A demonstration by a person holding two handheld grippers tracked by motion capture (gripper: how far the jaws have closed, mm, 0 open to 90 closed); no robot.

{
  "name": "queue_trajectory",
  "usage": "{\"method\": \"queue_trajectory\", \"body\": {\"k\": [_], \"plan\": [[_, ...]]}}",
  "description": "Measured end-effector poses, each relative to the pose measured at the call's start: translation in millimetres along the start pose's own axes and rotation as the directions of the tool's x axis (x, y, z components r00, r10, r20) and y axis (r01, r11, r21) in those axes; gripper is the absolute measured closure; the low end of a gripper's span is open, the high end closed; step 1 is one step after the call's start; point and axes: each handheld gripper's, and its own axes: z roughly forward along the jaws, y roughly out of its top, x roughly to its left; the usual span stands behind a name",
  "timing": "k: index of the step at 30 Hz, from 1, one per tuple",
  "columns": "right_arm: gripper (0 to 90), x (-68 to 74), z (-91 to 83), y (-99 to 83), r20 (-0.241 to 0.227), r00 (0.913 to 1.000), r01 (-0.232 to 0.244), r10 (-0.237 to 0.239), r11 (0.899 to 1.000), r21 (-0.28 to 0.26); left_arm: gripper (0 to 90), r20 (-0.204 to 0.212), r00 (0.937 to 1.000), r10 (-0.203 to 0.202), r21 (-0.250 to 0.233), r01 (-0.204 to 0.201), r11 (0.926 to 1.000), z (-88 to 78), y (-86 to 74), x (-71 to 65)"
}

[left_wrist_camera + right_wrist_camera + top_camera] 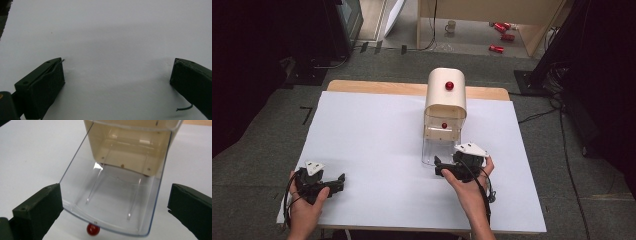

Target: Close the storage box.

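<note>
Both hands sit low in the high view: left gripper (339, 180) on the white table (372, 135), right gripper (438, 166) at the cream box (445, 102). Left gripper view: jaws wide apart over bare table. Right gripper view: jaws spread around the clear flap (112, 200), red knob (93, 229) underneath, gripping nothing.

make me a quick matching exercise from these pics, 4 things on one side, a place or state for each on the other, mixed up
Things:
1. left hand-held gripper
2. right hand-held gripper
3. clear flap
4. red cans

Places or states:
A. on the floor beyond the table
B. open over bare white tabletop
C. folded down from the cream box, red knob at its edge
D. open, jaws either side of the clear flap

Pairs: 1-B, 2-D, 3-C, 4-A
</note>
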Motion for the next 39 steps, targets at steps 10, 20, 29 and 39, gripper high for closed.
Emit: {"method": "queue_trajectory", "body": {"k": [10, 20, 29, 39], "plan": [[0.0, -5.3, -16.1, -30.4, 0.027, 0.9993, -0.026, 0.026, 1.000, 0.008, 0.0, -0.001, 1.0000, 0.000, -0.001, 0.000, 1.0000, 0.0, 0.0, 0.0], [0.0, -1.7, -11.2, -54.1, 0.036, 0.9987, -0.039, 0.037, 0.998, 0.045, 0.0, -0.001, 1.0000, 0.001, -0.001, -0.001, 1.0000, 0.0, -0.1, -0.1], [6.4, 2.5, 3.0, -68.3, 0.072, 0.9957, -0.062, 0.057, 0.996, 0.069, 0.0, -0.001, 1.0000, 0.001, -0.001, -0.001, 1.0000, 0.0, -0.1, -0.1], [40.5, 7.9, 8.4, -71.9, 0.067, 0.9957, -0.068, 0.064, 0.996, 0.057, 0.0, -0.001, 1.0000, 0.001, -0.001, -0.001, 1.0000, 0.0, 0.0, 0.0]]}}
